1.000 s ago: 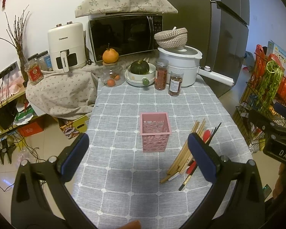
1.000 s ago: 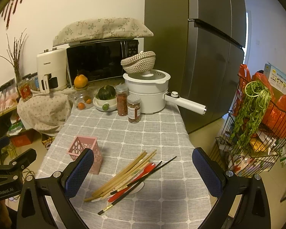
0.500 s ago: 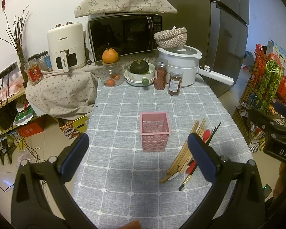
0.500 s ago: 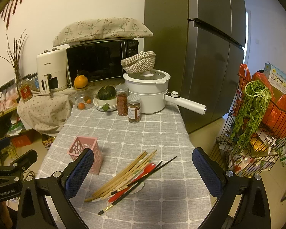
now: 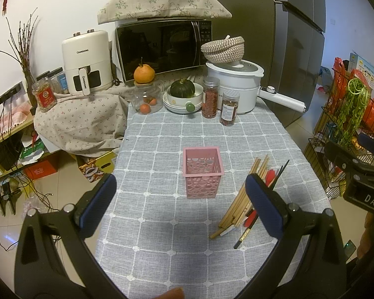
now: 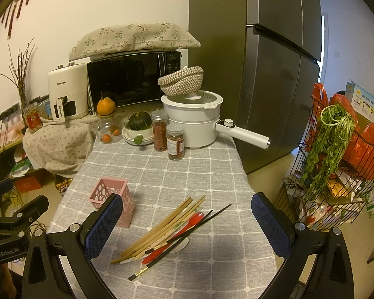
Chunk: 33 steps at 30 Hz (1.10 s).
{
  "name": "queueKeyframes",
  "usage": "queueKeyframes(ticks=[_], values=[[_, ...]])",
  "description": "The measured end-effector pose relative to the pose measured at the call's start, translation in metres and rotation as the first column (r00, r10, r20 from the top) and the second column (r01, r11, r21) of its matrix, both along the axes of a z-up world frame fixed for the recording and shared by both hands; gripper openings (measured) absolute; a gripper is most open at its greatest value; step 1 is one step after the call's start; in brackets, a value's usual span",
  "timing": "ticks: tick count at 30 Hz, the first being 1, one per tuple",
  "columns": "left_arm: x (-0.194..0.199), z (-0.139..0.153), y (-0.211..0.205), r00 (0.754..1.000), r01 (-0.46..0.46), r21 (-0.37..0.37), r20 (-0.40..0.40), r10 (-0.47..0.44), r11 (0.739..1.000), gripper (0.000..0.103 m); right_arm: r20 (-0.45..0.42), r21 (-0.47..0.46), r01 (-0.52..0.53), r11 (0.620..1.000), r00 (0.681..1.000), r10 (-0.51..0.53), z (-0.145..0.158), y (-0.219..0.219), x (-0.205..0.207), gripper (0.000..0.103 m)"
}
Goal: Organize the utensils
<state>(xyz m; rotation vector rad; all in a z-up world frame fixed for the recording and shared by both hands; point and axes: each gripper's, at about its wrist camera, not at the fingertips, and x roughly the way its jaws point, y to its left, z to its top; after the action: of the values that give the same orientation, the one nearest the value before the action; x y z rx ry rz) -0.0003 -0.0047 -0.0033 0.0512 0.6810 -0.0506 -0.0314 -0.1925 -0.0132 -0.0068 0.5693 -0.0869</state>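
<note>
Right fingers: my right gripper [image 6: 187,229] hangs with its jaws wide apart and nothing between them, above the near part of the table, the utensil pile framed in the gap
Left fingers: my left gripper [image 5: 180,204] is spread just as wide and empty, facing the pink holder from the near side
Utensil pile: bamboo chopsticks [image 6: 162,226], a red spoon [image 6: 184,229] and black chopsticks [image 6: 187,231] lie in one slanted bundle on the grey checked tablecloth [image 6: 212,174], overlapping each other; a white piece shows under them, which I cannot name
Holder: the pink perforated basket [image 5: 203,170] stands upright and looks empty, just to the left of the pile and apart from it
Step in hand, as I judge it: nothing is sorted yet, so the first pick comes from the pile with my right fingers
How to do it well: I would turn the jaws across the sticks' slant, come down near the middle of the bundle and close on a few bamboo sticks only, since thin round sticks will roll and fan if pinched at an end
Risk: the overlapping spoon and black pair may drag along
Left hand's part: steady the light basket so it does not tip when the sticks drop in
</note>
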Motion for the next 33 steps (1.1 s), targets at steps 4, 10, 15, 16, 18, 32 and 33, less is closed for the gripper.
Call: queueKeyframes(ticks=[4,10,15,16,18,32,33], values=[[0.001,0.0,0.001,1.0,-0.001,0.004,0.003,0.001,1.0,0.103,0.0,0.0,0.0,1.0,1.0,0.0,0.0,0.0,0.0,0.103],[-0.001,0.003,0.001,1.0,-0.005,0.006,0.011,0.005,1.0,0.103,-0.001,-0.001,0.0,1.0,1.0,0.0,0.0,0.001,0.0,0.103],[-0.001,0.003,0.001,1.0,-0.006,0.007,0.011,0.006,1.0,0.103,-0.007,0.006,-0.001,1.0,1.0,0.001,0.001,0.002,0.001,0.103],[-0.002,0.003,0.001,1.0,-0.006,0.007,0.012,0.006,1.0,0.103,-0.008,0.005,0.001,1.0,1.0,-0.001,0.001,0.002,0.001,0.103],[-0.002,0.003,0.001,1.0,-0.005,0.007,0.013,0.005,1.0,0.103,-0.009,0.005,0.005,1.0,1.0,-0.005,0.0,0.002,0.002,0.103],[0.022,-0.014,-0.009,0.994,0.081,0.008,-0.072,-0.08,0.997,0.103,-0.216,0.064,-0.025,0.998,0.976,0.038,-0.026,-0.02,0.042,0.103],[0.027,-0.017,-0.014,0.991,0.097,0.029,-0.091,-0.094,0.995,0.103,-0.239,0.07,-0.014,0.997,0.971,0.03,-0.032,-0.027,0.048,0.103]])
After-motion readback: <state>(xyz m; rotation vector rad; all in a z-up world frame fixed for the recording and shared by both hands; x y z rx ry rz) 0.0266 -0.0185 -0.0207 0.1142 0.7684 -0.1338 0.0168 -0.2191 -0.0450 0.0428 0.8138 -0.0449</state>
